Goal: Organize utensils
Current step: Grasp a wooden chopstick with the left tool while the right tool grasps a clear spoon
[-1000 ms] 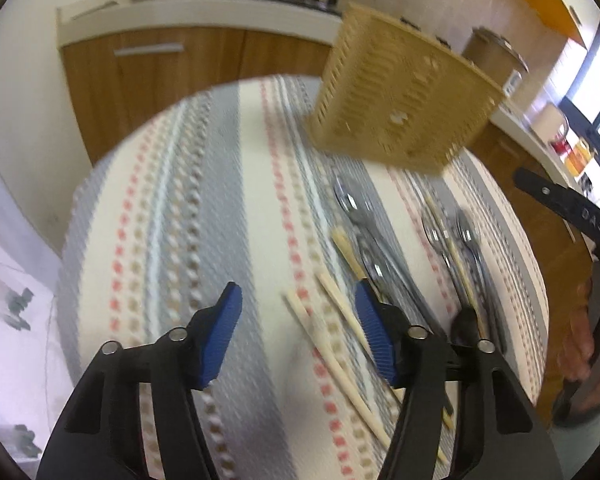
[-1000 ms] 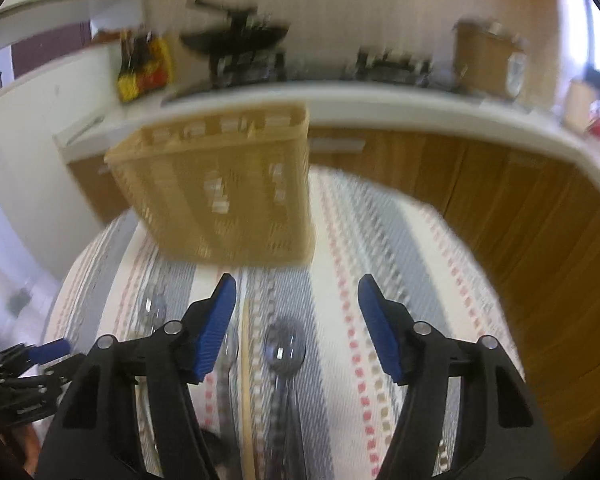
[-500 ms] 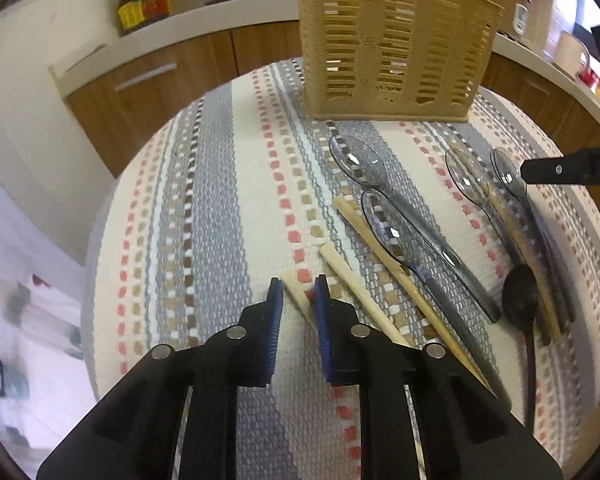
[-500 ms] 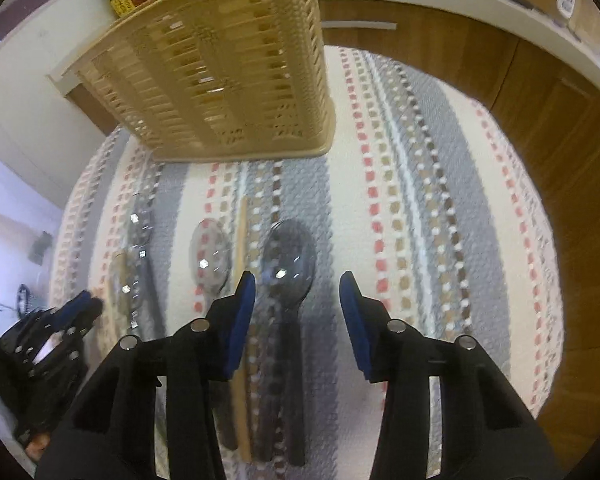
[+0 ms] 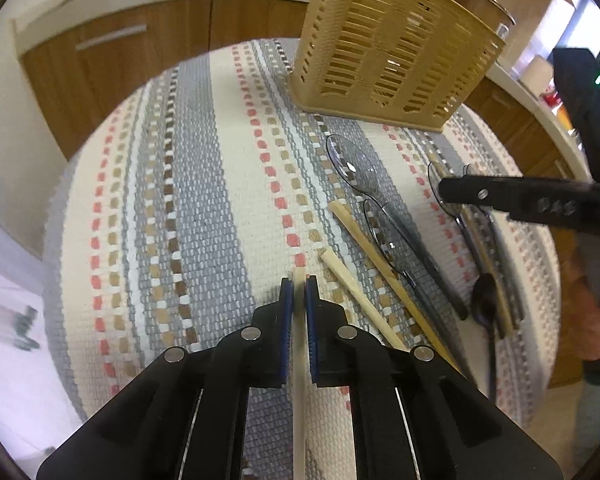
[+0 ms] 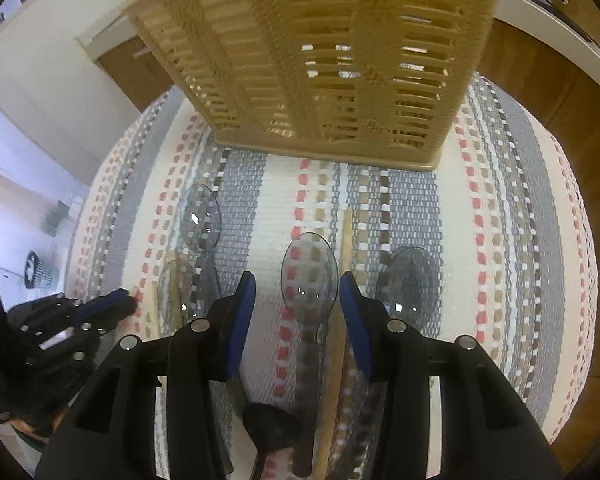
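A pale wooden chopstick (image 5: 299, 276) lies lengthwise between the blue pads of my left gripper (image 5: 299, 292), whose jaws are closing and press on it. Two more chopsticks (image 5: 360, 296) and two clear spoons (image 5: 352, 164) lie on the cloth just to its right. My right gripper (image 6: 297, 300) hangs low over the cloth, open, with a clear spoon (image 6: 310, 276) between its pads and a chopstick (image 6: 346, 248) by the right pad. A smoky grey spoon (image 6: 408, 280) and a black spoon (image 6: 272, 424) lie beside them. The tan slotted utensil basket (image 6: 320, 60) stands just beyond.
A striped woven cloth (image 5: 180, 200) covers the round table. Wooden cabinets (image 5: 132, 48) and a white counter run behind it. The left gripper (image 6: 116, 306) shows at the left edge of the right wrist view. A person's hand (image 5: 588, 320) is at the table's right side.
My left gripper went from wide open to shut on the leftmost chopstick. My right gripper dropped toward the spoons near the basket and its jaws narrowed.
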`<state>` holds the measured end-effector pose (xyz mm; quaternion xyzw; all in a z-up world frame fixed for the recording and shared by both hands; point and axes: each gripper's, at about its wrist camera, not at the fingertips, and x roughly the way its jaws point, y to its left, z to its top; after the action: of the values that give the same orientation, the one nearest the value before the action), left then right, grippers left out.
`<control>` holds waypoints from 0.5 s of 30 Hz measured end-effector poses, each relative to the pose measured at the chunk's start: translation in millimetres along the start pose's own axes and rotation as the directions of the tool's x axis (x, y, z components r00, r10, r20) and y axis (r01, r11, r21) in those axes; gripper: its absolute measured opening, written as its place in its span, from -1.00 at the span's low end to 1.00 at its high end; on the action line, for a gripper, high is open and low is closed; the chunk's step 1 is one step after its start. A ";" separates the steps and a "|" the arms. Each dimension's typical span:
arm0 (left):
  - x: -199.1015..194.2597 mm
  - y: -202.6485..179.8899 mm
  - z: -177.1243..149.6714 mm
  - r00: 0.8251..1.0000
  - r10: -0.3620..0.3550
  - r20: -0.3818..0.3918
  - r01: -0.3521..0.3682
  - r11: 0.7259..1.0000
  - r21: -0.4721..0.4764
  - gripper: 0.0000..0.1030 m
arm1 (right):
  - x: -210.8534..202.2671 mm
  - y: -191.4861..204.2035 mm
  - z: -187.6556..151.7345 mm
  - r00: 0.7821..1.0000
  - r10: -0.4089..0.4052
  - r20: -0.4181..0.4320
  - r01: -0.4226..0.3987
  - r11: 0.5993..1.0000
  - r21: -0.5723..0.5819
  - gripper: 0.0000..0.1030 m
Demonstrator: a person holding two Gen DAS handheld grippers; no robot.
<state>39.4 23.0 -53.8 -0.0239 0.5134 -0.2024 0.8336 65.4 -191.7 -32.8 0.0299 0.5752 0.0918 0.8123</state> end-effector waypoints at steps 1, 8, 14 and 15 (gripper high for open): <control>0.1 1.0 0.5 1.000 -0.006 -0.006 0.006 1.000 -0.002 -0.89 | 4.3 0.5 0.6 1.000 0.003 -0.013 -0.003 1.000 0.000 -0.21; 1.9 -3.8 1.2 0.998 0.025 -0.059 -0.023 0.999 0.036 -0.87 | 21.7 15.7 5.3 0.998 -0.060 -0.030 0.058 0.997 -0.051 -0.26; 9.9 -17.0 11.3 0.984 0.082 -0.160 -0.061 0.989 0.133 -0.67 | 24.0 17.5 4.6 0.999 -0.045 -0.025 0.043 0.997 -0.062 -0.42; 12.1 -20.5 12.3 0.981 0.096 -0.168 -0.071 0.986 0.148 -0.67 | 22.7 15.6 4.2 0.999 -0.034 -0.021 0.033 0.998 -0.059 -0.42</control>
<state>48.4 -2.3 -53.2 0.0748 0.5695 -0.2044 0.7927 74.9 -172.0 -50.1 -0.0045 0.5817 0.0952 0.8078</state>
